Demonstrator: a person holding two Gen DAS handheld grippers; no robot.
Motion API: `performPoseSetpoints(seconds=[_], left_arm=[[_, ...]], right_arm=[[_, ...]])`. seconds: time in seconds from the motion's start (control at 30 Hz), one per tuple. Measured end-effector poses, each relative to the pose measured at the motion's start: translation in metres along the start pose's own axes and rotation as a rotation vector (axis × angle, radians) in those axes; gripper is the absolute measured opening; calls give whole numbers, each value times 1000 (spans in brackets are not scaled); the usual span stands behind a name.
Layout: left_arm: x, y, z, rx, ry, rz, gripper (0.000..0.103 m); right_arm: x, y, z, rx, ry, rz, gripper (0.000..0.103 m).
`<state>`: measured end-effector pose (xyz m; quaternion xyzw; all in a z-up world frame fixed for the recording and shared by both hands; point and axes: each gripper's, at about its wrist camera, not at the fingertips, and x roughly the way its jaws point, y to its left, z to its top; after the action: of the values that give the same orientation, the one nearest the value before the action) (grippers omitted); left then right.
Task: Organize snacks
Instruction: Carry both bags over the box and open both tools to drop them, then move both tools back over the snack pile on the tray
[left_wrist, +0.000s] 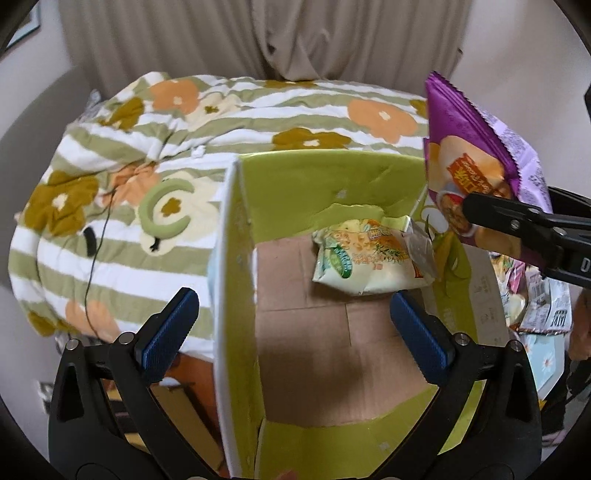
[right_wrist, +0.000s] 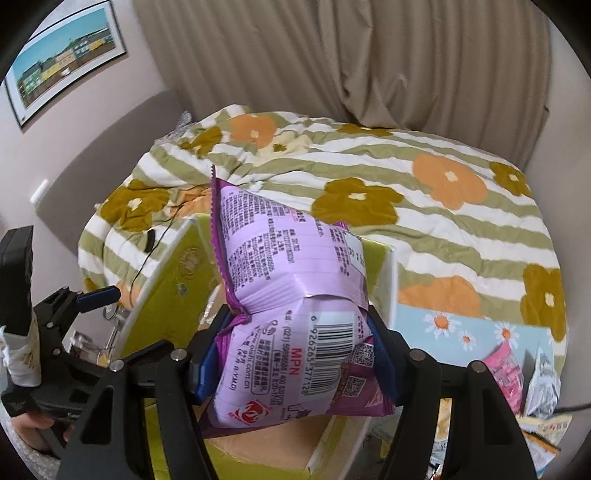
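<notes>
Snacks are only partly sorted, I'd say. Nearest, the right tongs (right_wrist: 295, 354) are pinching a purple bag (right_wrist: 291, 332) by its lower half, holding it in the air above the right side of the box (left_wrist: 236, 258), so that one's not in yet. The left tongs (left_wrist: 295, 332) hang spread wide over the near end of the box, gripping nothing. Further in, one yellow bag (left_wrist: 365, 254) lies on the cardboard floor at the far right corner, the only thing I can see packed. Off to the right, more packets (right_wrist: 524, 373) sit loose on a daisy-print sheet (right_wrist: 443, 321), still to go. Behind it all is the flowered bed (left_wrist: 110, 206). Hard to tell how many packets are left, since that pile is cut off at the edge and the purple bag hides most of the box in the right view.
</notes>
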<state>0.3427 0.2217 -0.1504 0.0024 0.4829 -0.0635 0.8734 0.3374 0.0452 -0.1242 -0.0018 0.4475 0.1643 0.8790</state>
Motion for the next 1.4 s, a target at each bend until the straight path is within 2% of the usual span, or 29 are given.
performPoseSetpoints(seconds=[0.17,0.2,0.27,0.3,0.33,0.6,0.83,1.13,1.4], left_arm=[[-7,13,-6,-59,-6,18,102],[-7,15,-8,-67,-6,25,102],[-7,18,-10,-80,-4,34,102],[-7,19,-11,-86,-2,36,102],[-6,20,-13,-91,0,38,102],[-2,21,-24,-112,17,46,102],[-18,16,-25,-107,-11,32,102],[-65,-1,-23,-76,-86,13,102],[-118,-44,-34,-22,-157,-27,102]], right_arm=[[12,22,18,-79,0,66,66],[18,26,21,-87,6,83,69],[29,33,25,-103,0,96,80],[34,36,26,-114,-14,92,94],[38,37,26,-121,-18,91,101],[44,36,9,-134,29,88,102],[26,30,1,-100,31,64,102],[-34,24,-13,-51,-41,16,102],[-102,5,-46,29,-125,-3,102]])
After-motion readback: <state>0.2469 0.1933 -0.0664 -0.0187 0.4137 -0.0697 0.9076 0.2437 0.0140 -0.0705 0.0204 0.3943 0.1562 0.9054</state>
